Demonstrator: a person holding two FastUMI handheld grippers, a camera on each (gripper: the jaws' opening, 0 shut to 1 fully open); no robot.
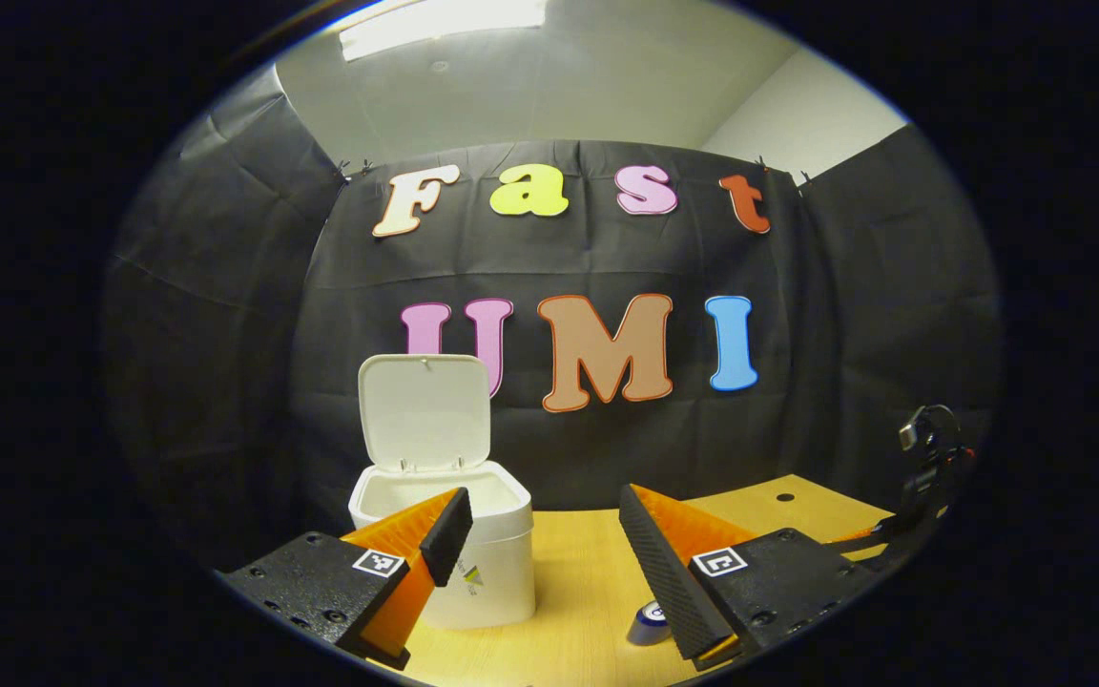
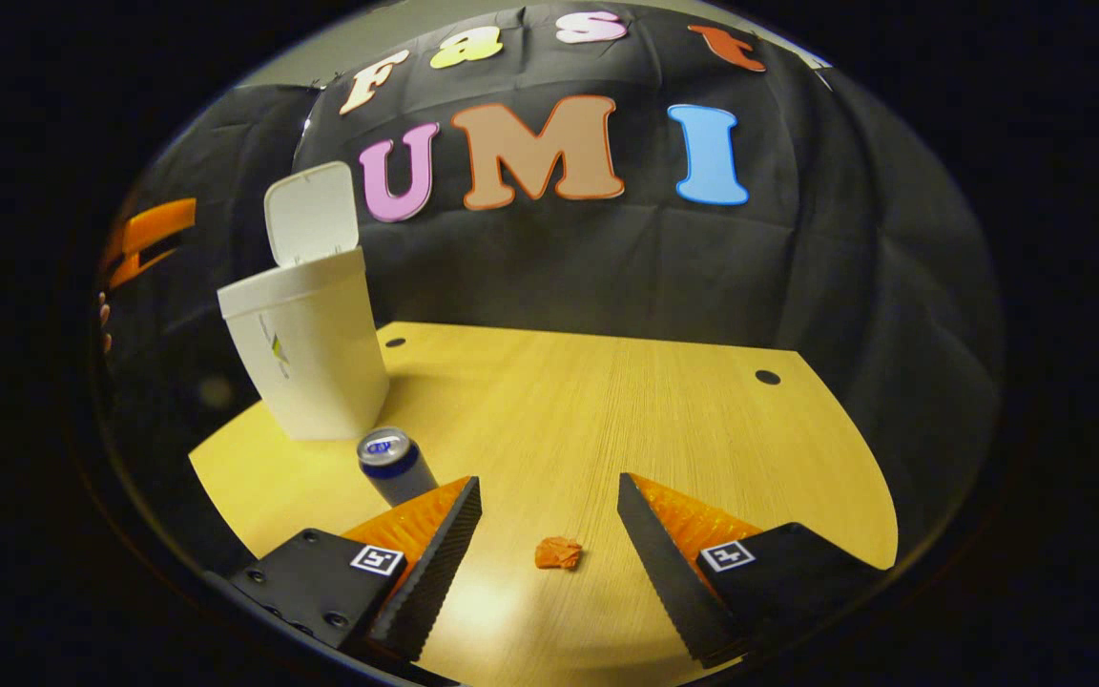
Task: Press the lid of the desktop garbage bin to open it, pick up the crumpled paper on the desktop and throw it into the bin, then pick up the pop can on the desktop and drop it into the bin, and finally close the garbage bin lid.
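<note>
In the left gripper view the left gripper (image 1: pixel 545 534) hangs above the near edge of the wooden worktop (image 1: pixel 578 572), its two fingers spread wide apart with nothing between them, so it is released. The white garbage bin (image 1: pixel 473 563) stands on the worktop just behind the left finger, which overlaps its front wall in the picture. The bin's lid (image 1: pixel 425 410) is swung up and stands nearly upright at the back of the rim, leaving the mouth open. Low between the fingers, close against the right finger, the top of the pop can (image 1: pixel 650 622) peeks out. Far to the right, at the worktop's edge, part of the other gripper's rig (image 1: pixel 926 468) shows

In the right gripper view the right gripper (image 2: pixel 549 520) is tilted down toward the worktop (image 2: pixel 626 401), and its fingers too are held wide apart and grasp nothing. The crumpled paper (image 2: pixel 558 552), a small orange wad, lies on the worktop between the two fingers, touching neither. The pop can (image 2: pixel 395 466) stands upright just beyond the left finger, near the foot of the garbage bin (image 2: pixel 311 353), which sits toward the worktop's left end with its lid (image 2: pixel 311 212) raised. At the far left edge, fingertips of a hand (image 2: pixel 106 324) show, beside part of the other gripper (image 2: pixel 144 239)
</note>
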